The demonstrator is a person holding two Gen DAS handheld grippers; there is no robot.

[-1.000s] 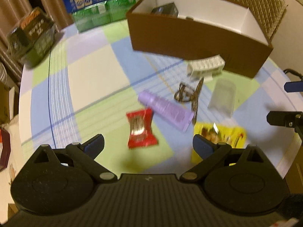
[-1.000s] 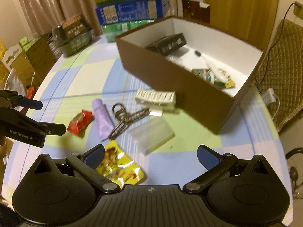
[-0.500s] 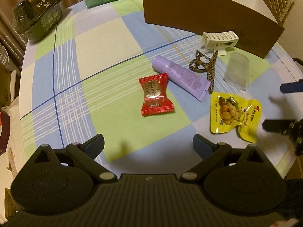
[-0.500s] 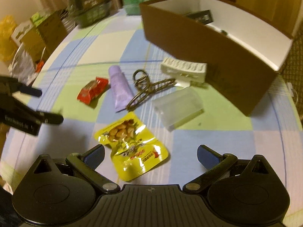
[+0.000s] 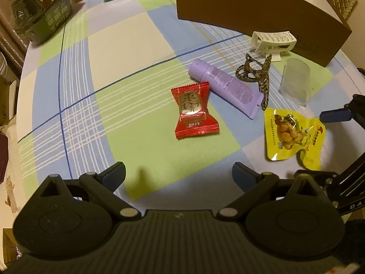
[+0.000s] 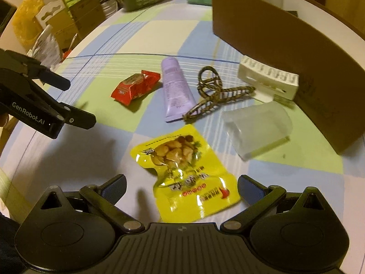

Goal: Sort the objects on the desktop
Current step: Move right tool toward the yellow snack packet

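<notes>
Step in hand: approach, judging by the poses; each tool lines up on its own packet and nothing is lifted yet.
Left gripper [image 5: 178, 175]: jaws spread wide, holding nothing; the red candy packet [image 5: 194, 110] lies flat straight ahead of it, centred between the fingers but clear of them.
Right gripper [image 6: 181, 186]: spread as well, empty; the yellow snack pouch [image 6: 183, 173] lies between its fingertips, its near edge partly under the tool.
Further ahead of both: purple tube [image 5: 224, 88], patterned hair claw [image 6: 215, 94], white hair clip [image 6: 268, 80], frosted plastic case [image 6: 257, 132], all apart from the fingers.
Brown box [image 6: 285, 52]: beyond these, ahead and right of the right gripper; likely the destination.
Next move: lower until the fingertips flank the thin pouch, then close on it; flat foil may slip, so pinching an edge seems wise.
</notes>
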